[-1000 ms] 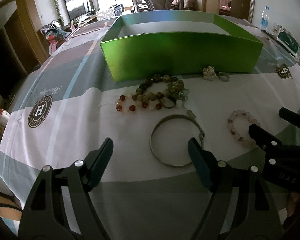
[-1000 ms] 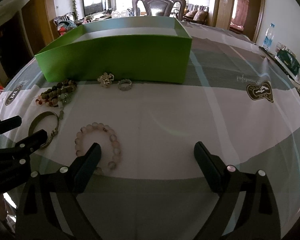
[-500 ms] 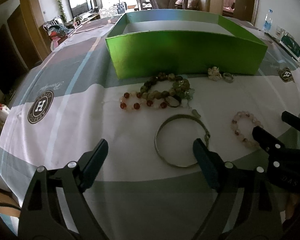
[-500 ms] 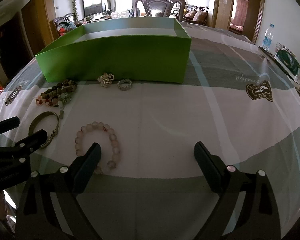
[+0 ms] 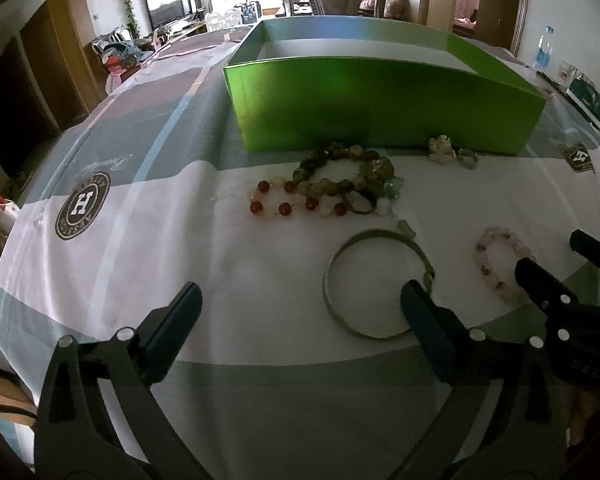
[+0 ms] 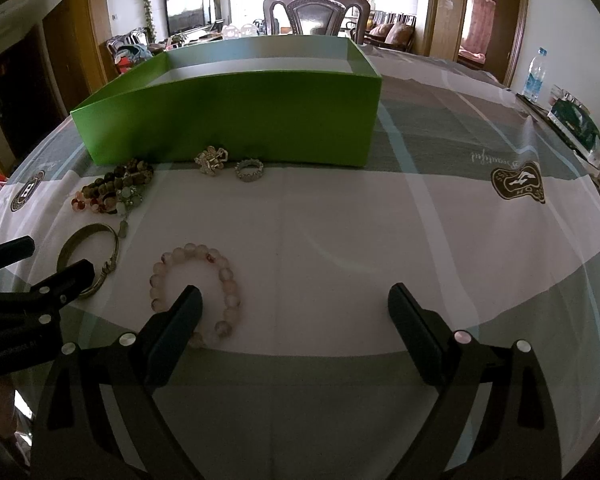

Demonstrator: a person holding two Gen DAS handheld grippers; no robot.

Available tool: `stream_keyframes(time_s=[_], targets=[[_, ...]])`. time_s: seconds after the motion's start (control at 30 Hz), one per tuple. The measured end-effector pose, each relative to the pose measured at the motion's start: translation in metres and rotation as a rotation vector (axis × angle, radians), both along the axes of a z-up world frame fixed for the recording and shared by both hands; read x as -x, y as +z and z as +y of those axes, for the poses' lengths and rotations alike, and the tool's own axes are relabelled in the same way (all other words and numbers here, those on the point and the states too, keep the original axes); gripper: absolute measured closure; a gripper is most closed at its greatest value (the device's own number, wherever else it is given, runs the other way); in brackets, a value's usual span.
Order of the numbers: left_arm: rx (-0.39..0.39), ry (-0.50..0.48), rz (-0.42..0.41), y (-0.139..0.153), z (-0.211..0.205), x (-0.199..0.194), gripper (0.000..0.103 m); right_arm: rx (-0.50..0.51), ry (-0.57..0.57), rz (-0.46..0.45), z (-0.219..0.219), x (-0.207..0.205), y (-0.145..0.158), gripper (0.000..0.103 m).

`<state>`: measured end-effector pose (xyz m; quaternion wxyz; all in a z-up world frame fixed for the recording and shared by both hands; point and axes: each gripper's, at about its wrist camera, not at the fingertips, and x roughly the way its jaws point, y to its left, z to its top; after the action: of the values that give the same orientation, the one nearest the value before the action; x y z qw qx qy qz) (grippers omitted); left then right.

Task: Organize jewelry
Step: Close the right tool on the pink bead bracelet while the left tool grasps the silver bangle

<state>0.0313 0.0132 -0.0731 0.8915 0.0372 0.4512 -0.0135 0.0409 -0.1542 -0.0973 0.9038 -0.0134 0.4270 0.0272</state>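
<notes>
An open green box [image 5: 380,108] stands on the table; it also shows in the right wrist view [image 6: 236,116]. In front of it lie a heap of bead bracelets [image 5: 332,188], a metal bangle [image 5: 332,280], a pink bead bracelet [image 6: 224,276], a brooch [image 6: 211,160] and a ring [image 6: 249,169]. My left gripper [image 5: 300,304] is open and empty, its right finger over the bangle. My right gripper [image 6: 294,306] is open and empty, its left finger over the pink bracelet [image 5: 496,256].
The table has a checked cloth [image 6: 380,240]. A water bottle [image 6: 536,74] and a dark packet [image 6: 576,124] stand at the far right edge. A wooden chair [image 6: 316,12] is behind the box.
The left gripper has drawn back a little and tilted up, so the jewelry sits lower and further off in its view. The right gripper has hardly moved.
</notes>
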Motion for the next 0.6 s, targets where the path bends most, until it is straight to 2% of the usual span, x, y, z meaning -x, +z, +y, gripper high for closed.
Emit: stream_keyframes(time_s=[0.17,0.3,0.37,0.4,0.47,0.5,0.57,0.6], targets=[[0.012,0.002,0.004,0.0,-0.002,0.0,0.004,0.0,0.0,-0.001,-0.001,-0.001,0.001,0.011],[-0.014,-0.013,-0.007,0.0,-0.004,-0.001,0.004,0.0,0.001,-0.003,0.0,-0.001,0.001,0.011],[-0.014,-0.028,-0.008,0.0,-0.005,0.0,0.005,0.0,0.013,-0.005,0.001,-0.002,0.002,0.014],[-0.002,-0.036,-0.006,0.0,-0.005,0.0,0.007,-0.002,0.025,-0.008,0.002,-0.002,0.003,0.02],[0.047,-0.069,0.0,0.001,-0.003,0.0,0.023,-0.002,0.055,-0.01,0.006,-0.003,0.006,0.031],[0.045,-0.084,-0.008,0.003,-0.004,0.001,0.028,-0.004,0.068,-0.009,0.008,-0.004,0.007,0.041],[0.052,-0.1,-0.01,0.005,-0.004,0.002,0.053,-0.008,0.094,-0.005,0.012,-0.008,0.009,0.056],[0.055,-0.107,-0.012,0.006,-0.004,0.002,0.061,-0.011,0.11,-0.004,0.014,-0.01,0.011,0.068]])
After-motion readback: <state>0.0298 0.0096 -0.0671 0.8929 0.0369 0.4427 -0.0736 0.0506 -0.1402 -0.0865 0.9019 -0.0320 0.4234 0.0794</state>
